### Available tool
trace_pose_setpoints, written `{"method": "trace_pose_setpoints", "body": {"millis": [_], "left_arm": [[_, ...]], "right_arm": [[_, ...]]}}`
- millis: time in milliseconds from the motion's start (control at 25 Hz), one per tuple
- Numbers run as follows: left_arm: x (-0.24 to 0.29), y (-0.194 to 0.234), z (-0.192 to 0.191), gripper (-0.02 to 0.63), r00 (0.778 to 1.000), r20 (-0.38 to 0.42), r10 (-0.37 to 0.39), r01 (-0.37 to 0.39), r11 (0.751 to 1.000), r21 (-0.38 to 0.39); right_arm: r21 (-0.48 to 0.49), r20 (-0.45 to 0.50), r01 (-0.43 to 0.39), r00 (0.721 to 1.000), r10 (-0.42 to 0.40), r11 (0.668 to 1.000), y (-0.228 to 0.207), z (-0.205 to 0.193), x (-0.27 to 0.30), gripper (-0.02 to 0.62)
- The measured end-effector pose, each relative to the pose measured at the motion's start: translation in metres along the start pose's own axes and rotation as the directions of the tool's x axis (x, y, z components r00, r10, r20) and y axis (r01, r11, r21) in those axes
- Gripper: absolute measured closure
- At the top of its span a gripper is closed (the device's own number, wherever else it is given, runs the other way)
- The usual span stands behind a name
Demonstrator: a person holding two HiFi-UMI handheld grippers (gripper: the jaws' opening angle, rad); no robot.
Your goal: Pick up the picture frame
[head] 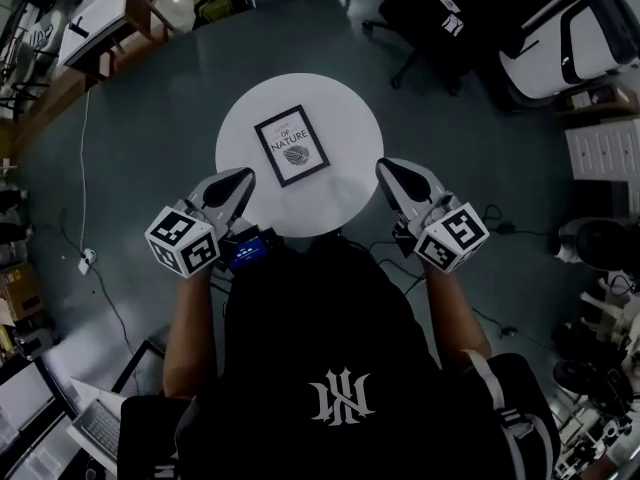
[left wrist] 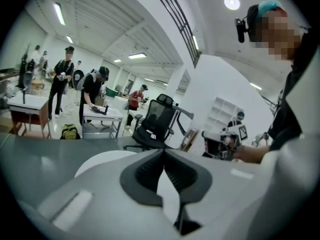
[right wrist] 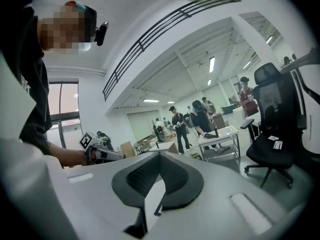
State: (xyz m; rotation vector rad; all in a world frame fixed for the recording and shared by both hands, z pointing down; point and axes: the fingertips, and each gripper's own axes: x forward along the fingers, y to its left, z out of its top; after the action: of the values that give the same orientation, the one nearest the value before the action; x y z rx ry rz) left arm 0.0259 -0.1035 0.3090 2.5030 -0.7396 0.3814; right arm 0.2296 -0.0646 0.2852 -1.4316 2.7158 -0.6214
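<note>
Left gripper (head: pixel 240 180): jaws together, empty, at table's (head: pixel 345 118) near-left edge.
Right gripper (head: pixel 388 171): jaws together, empty, near-right edge.

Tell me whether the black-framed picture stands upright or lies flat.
Lying flat: the black-framed picture rests face up on the round white table, print readable from above.

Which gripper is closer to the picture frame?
The left gripper: its tip is over the round table beside the lower-left corner of the picture frame; the right gripper is only at the table's edge, farther off.
</note>
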Motion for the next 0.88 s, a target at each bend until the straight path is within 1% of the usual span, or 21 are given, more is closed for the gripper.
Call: {"method": "trace_pose_setpoints", "body": {"millis": [80,200,240,320,360,520,640,720,880], "left_arm": [[0.003,0.012,-0.006,0.603,0.998,-0.004,0.055,-0.055,0.998,-0.04],[0.01,0.032,-0.017,0.603,0.992,-0.025,0.128,-0.129,0.987,-0.095],[0.013,0.039,-0.02,0.603,0.989,-0.029,0.144,-0.146,0.982,-0.116],[0.02,0.054,-0.026,0.603,0.985,-0.031,0.169,-0.171,0.972,-0.16],[0.023,0.061,-0.03,0.603,0.983,-0.031,0.18,-0.182,0.966,-0.185],[0.036,0.089,-0.057,0.601,0.978,-0.062,0.198,-0.207,0.94,-0.272],[0.047,0.113,-0.079,0.601,0.975,-0.095,0.203,-0.222,0.93,-0.294],[0.055,0.128,-0.096,0.59,0.971,-0.12,0.208,-0.236,0.923,-0.303],[0.075,0.155,-0.127,0.574,0.967,-0.155,0.2,-0.242,0.913,-0.329]], "right_arm": [[-0.01,-0.029,-0.024,0.999,0.024,1.0,-0.011,-0.003,0.012,0.594],[-0.018,-0.068,-0.078,0.995,0.076,0.997,-0.021,-0.009,0.034,0.592],[-0.019,-0.083,-0.096,0.992,0.094,0.995,-0.023,-0.011,0.042,0.59],[-0.02,-0.118,-0.124,0.986,0.12,0.992,-0.029,-0.018,0.058,0.559],[-0.02,-0.135,-0.134,0.982,0.13,0.991,-0.031,-0.022,0.066,0.558],[-0.01,-0.206,-0.15,0.968,0.145,0.989,-0.043,-0.048,0.099,0.545],[0.002,-0.266,-0.151,0.953,0.146,0.989,-0.053,-0.073,0.128,0.523],[0.011,-0.3,-0.151,0.942,0.147,0.989,-0.058,-0.092,0.144,0.513],[0.022,-0.346,-0.148,0.927,0.147,0.989,-0.071,-0.127,0.174,0.496]]}}
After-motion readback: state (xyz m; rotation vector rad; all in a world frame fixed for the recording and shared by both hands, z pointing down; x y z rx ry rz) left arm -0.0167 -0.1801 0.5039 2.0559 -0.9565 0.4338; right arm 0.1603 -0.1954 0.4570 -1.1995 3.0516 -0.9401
